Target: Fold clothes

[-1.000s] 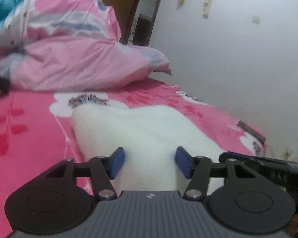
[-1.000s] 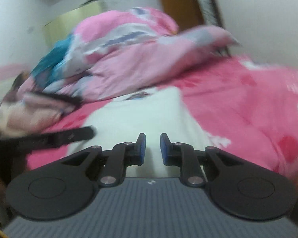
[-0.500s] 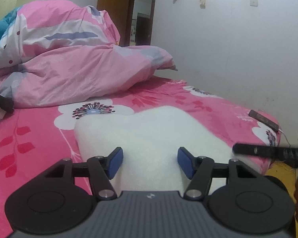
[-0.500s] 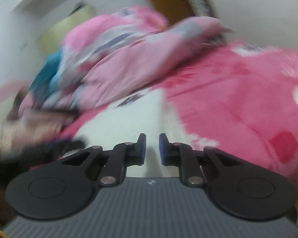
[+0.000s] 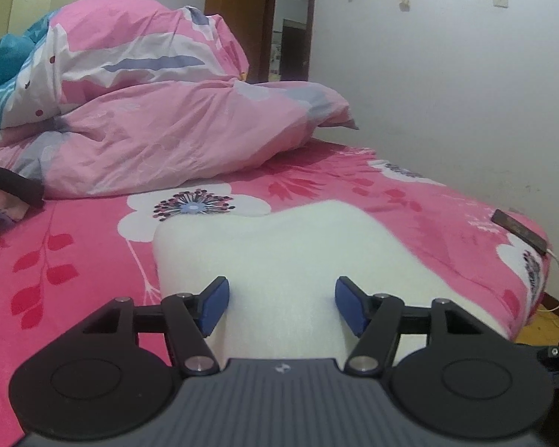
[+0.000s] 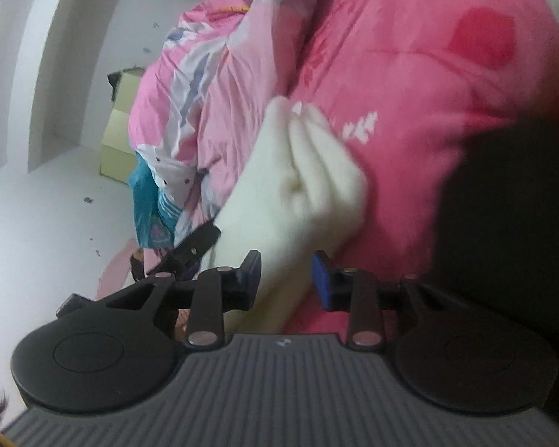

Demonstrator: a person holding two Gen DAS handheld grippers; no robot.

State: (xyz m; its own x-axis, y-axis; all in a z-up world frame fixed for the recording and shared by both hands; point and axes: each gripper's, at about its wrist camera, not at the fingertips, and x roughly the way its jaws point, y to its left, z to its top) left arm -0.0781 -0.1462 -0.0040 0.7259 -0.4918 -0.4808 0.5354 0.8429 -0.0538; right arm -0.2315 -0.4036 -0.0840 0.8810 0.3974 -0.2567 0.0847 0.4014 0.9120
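Note:
A white fluffy garment [image 5: 287,257] lies folded on the pink flowered bed sheet [image 5: 67,260]. My left gripper [image 5: 282,307] hovers low over its near end, open, with the blue pads [image 5: 214,305] wide apart and the cloth showing between them. In the right wrist view the scene is rolled sideways. My right gripper [image 6: 287,279] sits at the edge of the white garment [image 6: 290,171] and its jaws are opening; cloth shows in the gap, and the pads [image 6: 322,279] do not press on it. A black part of the left gripper [image 6: 193,246] shows beside the garment.
A crumpled pink quilt [image 5: 175,123] is heaped at the head of the bed, with a teal blanket [image 5: 3,59] behind it. A dark phone [image 5: 518,231] lies at the bed's right edge, by the white wall [image 5: 447,74]. A dark sleeve [image 5: 15,186] rests at the left.
The right gripper has rolled sharply sideways and dropped to the garment's edge, and its jaws have widened from nearly shut. It has sunk to the left view's lower right corner. The left gripper has barely shifted.

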